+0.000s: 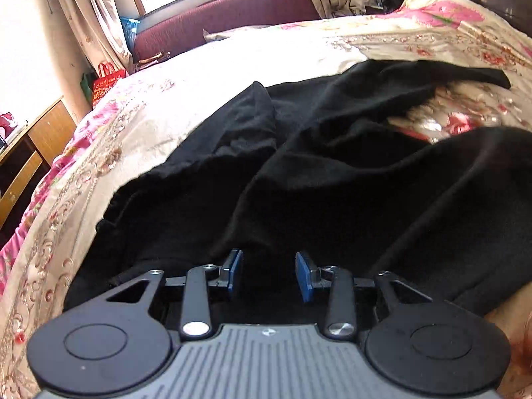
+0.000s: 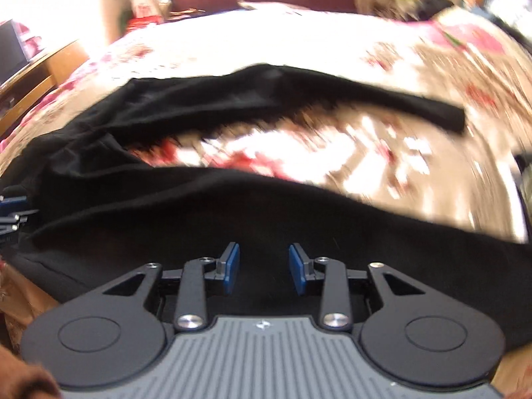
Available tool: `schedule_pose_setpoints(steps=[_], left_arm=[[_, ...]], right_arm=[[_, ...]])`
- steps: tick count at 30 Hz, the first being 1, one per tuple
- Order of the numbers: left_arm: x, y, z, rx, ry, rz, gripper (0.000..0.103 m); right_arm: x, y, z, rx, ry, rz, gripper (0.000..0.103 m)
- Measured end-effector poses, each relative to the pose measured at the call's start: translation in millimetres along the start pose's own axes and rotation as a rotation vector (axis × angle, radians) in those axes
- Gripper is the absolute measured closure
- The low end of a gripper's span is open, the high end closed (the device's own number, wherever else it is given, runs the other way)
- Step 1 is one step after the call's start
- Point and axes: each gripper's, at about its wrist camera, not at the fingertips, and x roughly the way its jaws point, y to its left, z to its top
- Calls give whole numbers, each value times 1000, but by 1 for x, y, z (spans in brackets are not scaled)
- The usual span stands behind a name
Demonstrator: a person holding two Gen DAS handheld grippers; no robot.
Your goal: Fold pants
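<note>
Blue pads [image 1: 236, 272] of my left gripper [image 1: 270, 274] are standing wide apart, gripping nothing, low over the black pants [image 1: 299, 173] spread on the flowered bedspread [image 1: 206, 76], while my right gripper [image 2: 264, 267] is hovering equally wide over one blurred, partly cut-off trouser leg [image 2: 299, 219].

Harsh window glare, blurred right view

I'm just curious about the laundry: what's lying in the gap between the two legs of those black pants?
Only the floral bedspread shows between the two legs of the black pants; the right wrist view shows it best, though blurred.
</note>
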Motion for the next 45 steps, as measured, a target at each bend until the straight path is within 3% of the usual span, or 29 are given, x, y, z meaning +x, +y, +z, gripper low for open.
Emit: schedule_pose_setpoints(steps=[4, 7, 11, 14, 18, 22, 30, 33, 35, 38, 39, 40, 41, 43, 45], left_arm=[[7, 26, 26, -19, -69, 24, 48], [28, 31, 38, 44, -74, 71, 48], [46, 27, 50, 94, -80, 18, 48], [54, 16, 59, 172, -108, -10, 44], [79, -5, 70, 263, -91, -17, 41], [72, -16, 65, 356, -121, -16, 40], [85, -4, 74, 243, -114, -9, 33], [90, -8, 72, 255, -112, 9, 32], [92, -7, 73, 250, -119, 53, 22], [101, 3, 77, 233, -111, 144, 21], [105, 8, 80, 223, -95, 160, 22], [108, 12, 82, 204, -78, 155, 28], [111, 19, 85, 168, -54, 126, 44], [110, 26, 90, 102, -24, 74, 54], [104, 26, 91, 100, -33, 85, 61]], right_arm=[[35, 35, 45, -135, -30, 43, 67], [63, 60, 73, -204, -43, 75, 67], [90, 90, 97, -288, -54, 164, 66], [109, 110, 111, -347, -59, 183, 65], [128, 125, 121, -349, -51, 218, 65], [143, 137, 131, -349, -48, 247, 65], [199, 189, 164, -417, -9, 268, 65], [206, 190, 177, -301, 34, 376, 65], [202, 189, 186, -247, 36, 457, 65], [200, 192, 193, -237, 36, 524, 65], [200, 192, 193, -242, 33, 527, 65], [199, 192, 193, -249, 30, 531, 65], [200, 193, 193, -251, 32, 538, 65], [202, 190, 194, -228, 45, 560, 65], [205, 188, 197, -187, 65, 586, 65]])
